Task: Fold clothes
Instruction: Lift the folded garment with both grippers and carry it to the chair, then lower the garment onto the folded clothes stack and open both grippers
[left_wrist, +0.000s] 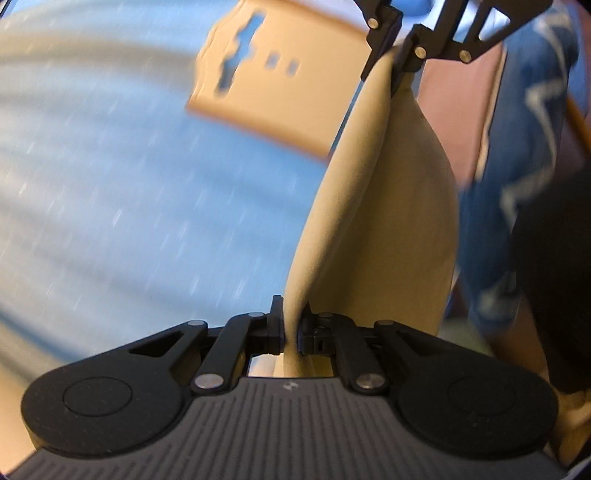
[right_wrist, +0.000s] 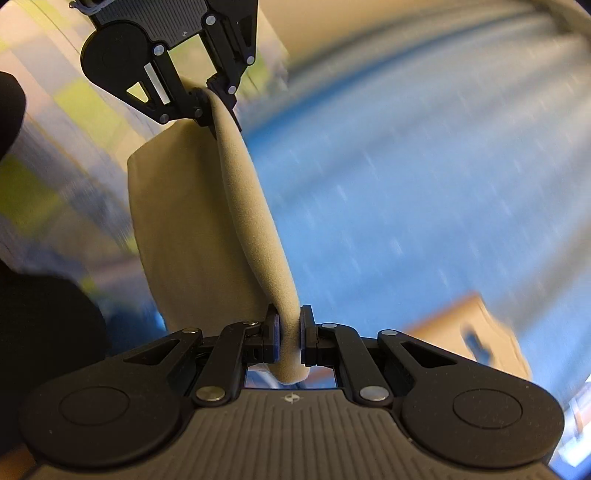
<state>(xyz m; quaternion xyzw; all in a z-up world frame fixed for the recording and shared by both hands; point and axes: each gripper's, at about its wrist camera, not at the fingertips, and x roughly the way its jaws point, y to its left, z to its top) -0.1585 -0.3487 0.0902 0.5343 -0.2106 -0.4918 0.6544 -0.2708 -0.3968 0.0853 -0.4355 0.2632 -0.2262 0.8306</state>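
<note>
A blurred blue speckled surface (left_wrist: 129, 221) fills the bg in both wrist views, w/ a tan flat folded piece bearing blue cut-out marks (left_wrist: 273, 85) lying on it. I can't say what that tan piece is; too smeared.

My left gripper (left_wrist: 293, 332) is pinching 1 end of a beige soft fabric garment (left_wrist: 384, 221); my right gripper (right_wrist: 290, 332) is pinching the other end. The cloth runs taut betw. the 2, lifted clear of the blue surface, w/ the rest hanging down in a doubled panel on 1 side.

Progress, as I judge it: the garment looks mid-fold or mid-carry, hanging doubled, not laid flat. Whether the panel has 1 fold or more, I can't tell. What's left seems to be laying it down and squaring it up.

Hard to read: heavy motion blur everywhere. The lower hem of the hanging panel is cut off by my own gripper body. A dark shape (right_wrist: 44, 325) and a blue-white patterned area (left_wrist: 535, 155) sit at the edges, unclear.
</note>
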